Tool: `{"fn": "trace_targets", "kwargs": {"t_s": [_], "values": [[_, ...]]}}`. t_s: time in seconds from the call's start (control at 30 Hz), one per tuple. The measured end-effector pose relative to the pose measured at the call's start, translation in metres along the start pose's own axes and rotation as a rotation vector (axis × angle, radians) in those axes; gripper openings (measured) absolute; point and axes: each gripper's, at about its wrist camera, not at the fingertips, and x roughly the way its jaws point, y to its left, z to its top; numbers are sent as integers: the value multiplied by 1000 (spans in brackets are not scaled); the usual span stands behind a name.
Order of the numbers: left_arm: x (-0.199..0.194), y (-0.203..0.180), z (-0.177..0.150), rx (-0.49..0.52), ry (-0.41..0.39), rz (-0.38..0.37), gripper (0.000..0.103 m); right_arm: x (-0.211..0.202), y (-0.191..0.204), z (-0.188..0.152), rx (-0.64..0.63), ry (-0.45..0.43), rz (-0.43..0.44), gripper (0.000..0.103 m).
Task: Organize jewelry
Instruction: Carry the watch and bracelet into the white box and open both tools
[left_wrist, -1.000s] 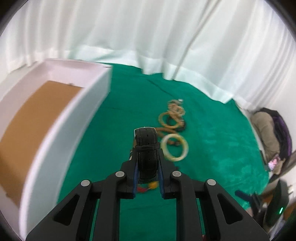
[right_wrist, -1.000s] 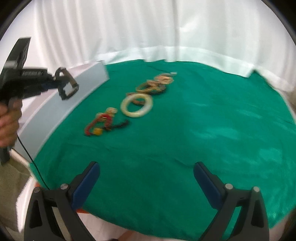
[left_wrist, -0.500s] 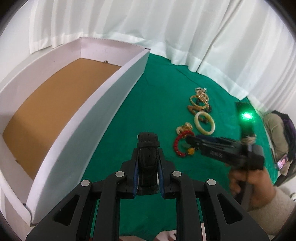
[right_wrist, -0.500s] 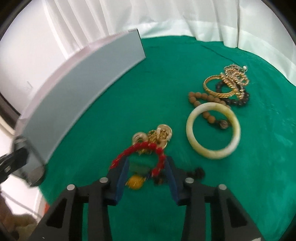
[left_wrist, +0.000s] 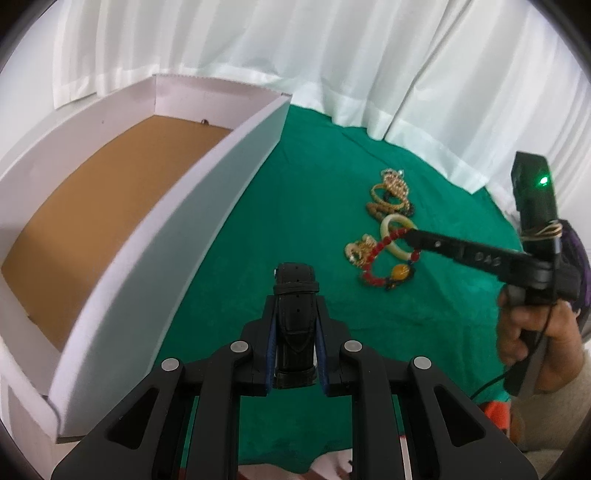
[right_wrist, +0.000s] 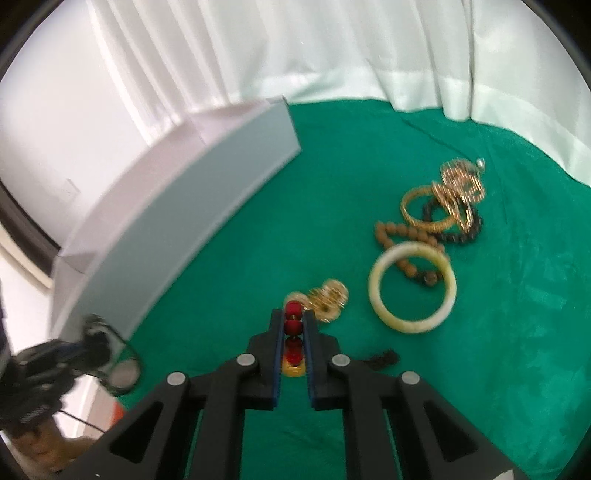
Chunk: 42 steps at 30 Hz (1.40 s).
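Note:
My left gripper (left_wrist: 296, 308) is shut on a black leather watch strap (left_wrist: 296, 295) and holds it above the green cloth, just right of the white box (left_wrist: 192, 206) with a brown floor. My right gripper (right_wrist: 294, 325) is shut on a red bead bracelet (right_wrist: 292, 325) with an amber bead; the bracelet also shows in the left wrist view (left_wrist: 384, 258), hanging from the right gripper (left_wrist: 408, 236). A pale bangle (right_wrist: 412, 291), gold earrings (right_wrist: 328, 297), brown beads (right_wrist: 391, 236), a gold bangle (right_wrist: 417, 206), black beads (right_wrist: 461, 229) and a gold chain (right_wrist: 461, 181) lie on the cloth.
The green cloth (right_wrist: 517, 332) covers a round table. White curtains (left_wrist: 332, 55) hang behind it. The white box (right_wrist: 177, 229) stands at the left edge. The left gripper with the watch (right_wrist: 92, 354) shows low on the left in the right wrist view.
My right gripper has closed on the red bead bracelet and lifted it off the cloth. My left gripper has kept hold of the watch beside the box.

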Motion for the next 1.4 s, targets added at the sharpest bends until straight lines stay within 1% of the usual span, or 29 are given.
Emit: {"fn": "trace_targets", "kwargs": {"t_s": [0.1, 0.17, 0.3, 0.37, 0.4, 0.47, 0.5, 0.6, 0.67, 0.73, 0.83, 0.87, 0.9, 0.93, 0.97, 1.0, 1.03, 1.07, 1.1, 1.2, 1.27, 1.3, 1.4], "values": [[-19, 2, 10, -25, -14, -28, 17, -18, 8, 14, -20, -20, 38, 10], [-35, 4, 19, -39, -25, -39, 17, -30, 23, 26, -35, -40, 66, 10], [-82, 23, 43, -76, -94, -6, 17, -42, 52, 56, -62, -66, 163, 10], [-99, 37, 53, -97, -123, 41, 17, -47, 76, 73, -83, -83, 230, 10], [-108, 48, 58, -106, -145, 86, 17, -47, 85, 79, -94, -87, 252, 10], [-113, 65, 62, -120, -161, 177, 17, -44, 111, 96, -118, -95, 314, 10], [-112, 77, 62, -132, -160, 229, 17, -42, 126, 103, -133, -97, 343, 10], [-95, 106, 61, -162, -125, 331, 17, -27, 166, 120, -183, -104, 394, 10], [-81, 120, 57, -177, -98, 362, 17, -11, 191, 128, -203, -93, 408, 10], [-64, 131, 52, -193, -59, 380, 17, 15, 208, 131, -211, -61, 405, 10], [-42, 137, 46, -193, -22, 385, 17, 59, 220, 125, -220, -3, 379, 10], [-36, 137, 45, -193, -17, 384, 19, 71, 221, 121, -222, 13, 368, 10], [-30, 138, 44, -199, -4, 378, 23, 85, 223, 117, -227, 34, 354, 10], [-27, 137, 43, -199, -2, 377, 35, 97, 224, 112, -235, 57, 339, 11], [-24, 136, 44, -194, -4, 386, 44, 106, 225, 109, -242, 73, 310, 12], [-23, 134, 45, -187, -12, 406, 62, 114, 225, 105, -248, 80, 266, 23], [-22, 132, 45, -180, -24, 420, 74, 118, 224, 103, -251, 80, 239, 36], [-25, 130, 45, -170, -35, 424, 77, 120, 221, 101, -248, 79, 231, 57], [-24, 127, 46, -157, -43, 422, 80, 125, 218, 101, -242, 73, 230, 60], [-16, 119, 46, -106, -15, 401, 84, 140, 216, 99, -265, 103, 213, 60], [-8, 114, 43, -81, 27, 409, 84, 140, 220, 100, -328, 82, 179, 60], [-3, 113, 41, -76, 57, 404, 84, 143, 224, 101, -360, 91, 151, 60], [0, 113, 38, -84, 83, 419, 84, 145, 225, 102, -392, 115, 121, 58]]}}
